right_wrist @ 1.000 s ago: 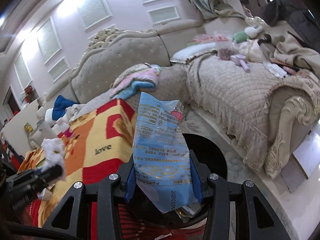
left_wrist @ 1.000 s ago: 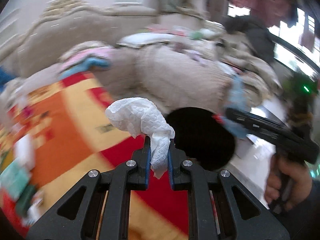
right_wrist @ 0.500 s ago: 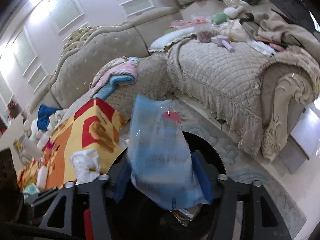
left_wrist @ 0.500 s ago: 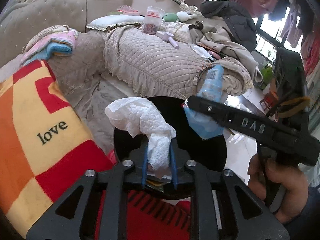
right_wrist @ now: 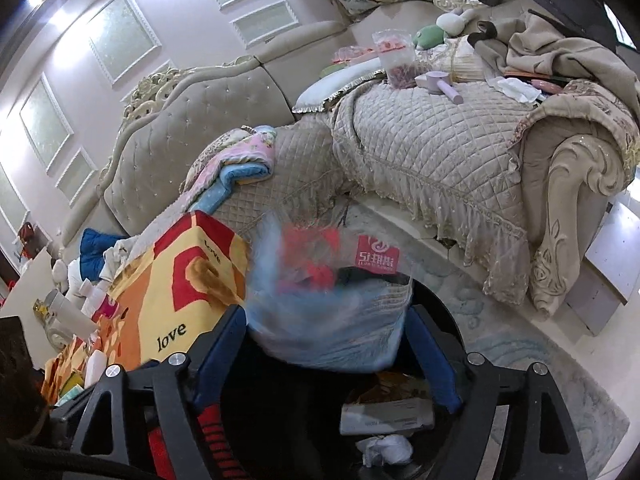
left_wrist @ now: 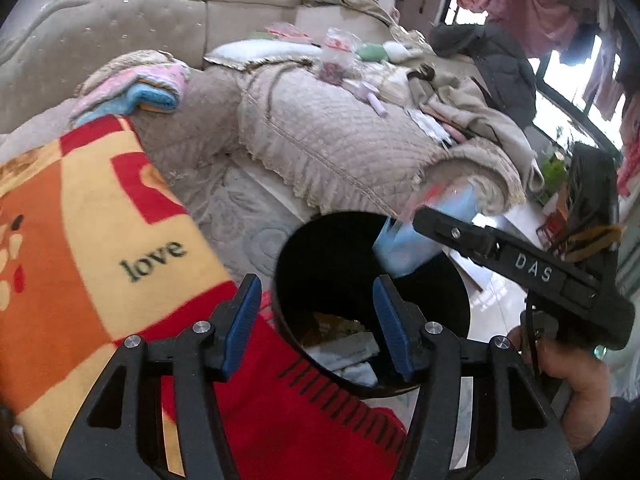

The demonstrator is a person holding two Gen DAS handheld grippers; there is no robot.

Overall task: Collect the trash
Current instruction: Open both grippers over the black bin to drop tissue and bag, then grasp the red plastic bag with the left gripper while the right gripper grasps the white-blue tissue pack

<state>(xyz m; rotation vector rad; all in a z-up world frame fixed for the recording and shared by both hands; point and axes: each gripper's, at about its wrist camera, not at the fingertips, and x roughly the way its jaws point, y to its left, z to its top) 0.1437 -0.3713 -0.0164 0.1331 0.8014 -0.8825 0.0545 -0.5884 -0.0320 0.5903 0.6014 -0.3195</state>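
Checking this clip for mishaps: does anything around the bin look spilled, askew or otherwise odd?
Nothing looks spilled. The blue plastic snack bag is blurred and tilted between the right gripper, whose jaws have just been opening above the round black trash bin. The left gripper is open and empty; a crumpled white tissue lies inside the bin.

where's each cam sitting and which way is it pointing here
Left wrist: rides the left gripper, angled down over the black bin beside the love blanket; its open blue-padded jaws show, plus the right gripper and the hand holding it.
Right wrist: rides the right gripper, looking down into the bin; its jaws, just opening, flank a blurred blue wrapper.
Shared: bin, blanket, wrapper, beige sofa.
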